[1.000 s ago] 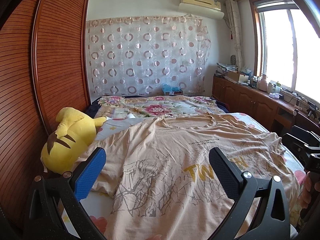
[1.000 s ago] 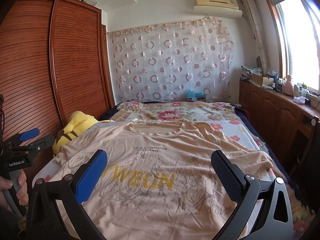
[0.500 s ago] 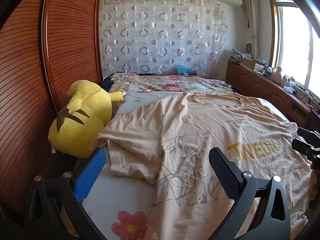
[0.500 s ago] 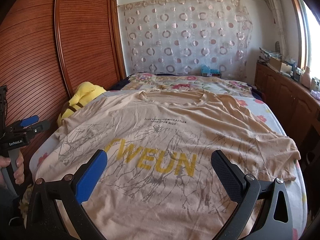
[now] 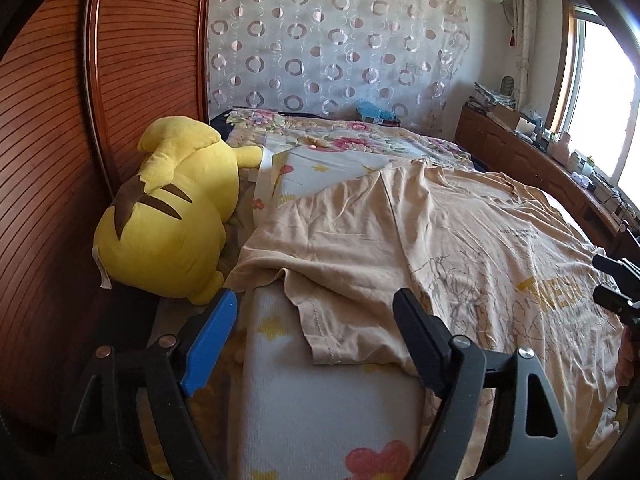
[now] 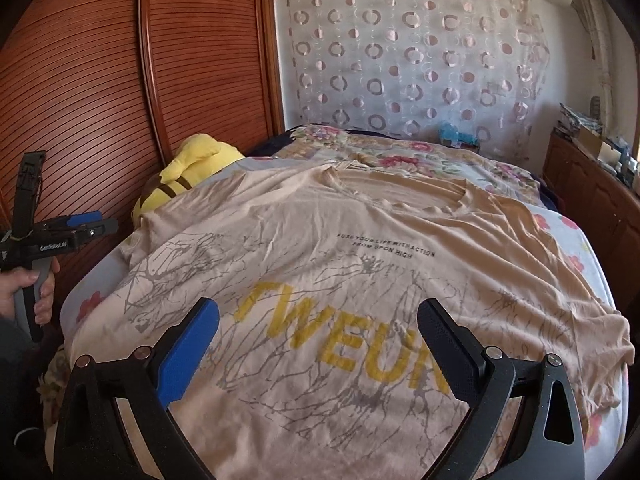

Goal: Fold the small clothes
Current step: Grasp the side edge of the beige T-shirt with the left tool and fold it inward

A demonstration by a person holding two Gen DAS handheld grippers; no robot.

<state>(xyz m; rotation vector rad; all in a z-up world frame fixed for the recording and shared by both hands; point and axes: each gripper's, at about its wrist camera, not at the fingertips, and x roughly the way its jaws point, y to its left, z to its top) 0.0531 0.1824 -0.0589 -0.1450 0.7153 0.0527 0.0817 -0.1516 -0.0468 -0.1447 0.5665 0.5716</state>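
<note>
Left wrist view: shirt (image 5: 460, 248) spread flat on bed (image 5: 320, 412), sleeve (image 5: 320, 280) at twelve o'clock just ahead of left tongs (image 5: 316, 344), spread wide, empty. Right tongs (image 6: 316, 344) likewise wide over chest print; left nearer sleeve.

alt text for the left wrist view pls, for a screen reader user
The open left gripper hovers over the near sleeve of a beige T-shirt spread flat on a floral bed, holding nothing. A yellow plush toy lies to the left against a wooden wardrobe; a circle-patterned curtain hangs behind.
</note>
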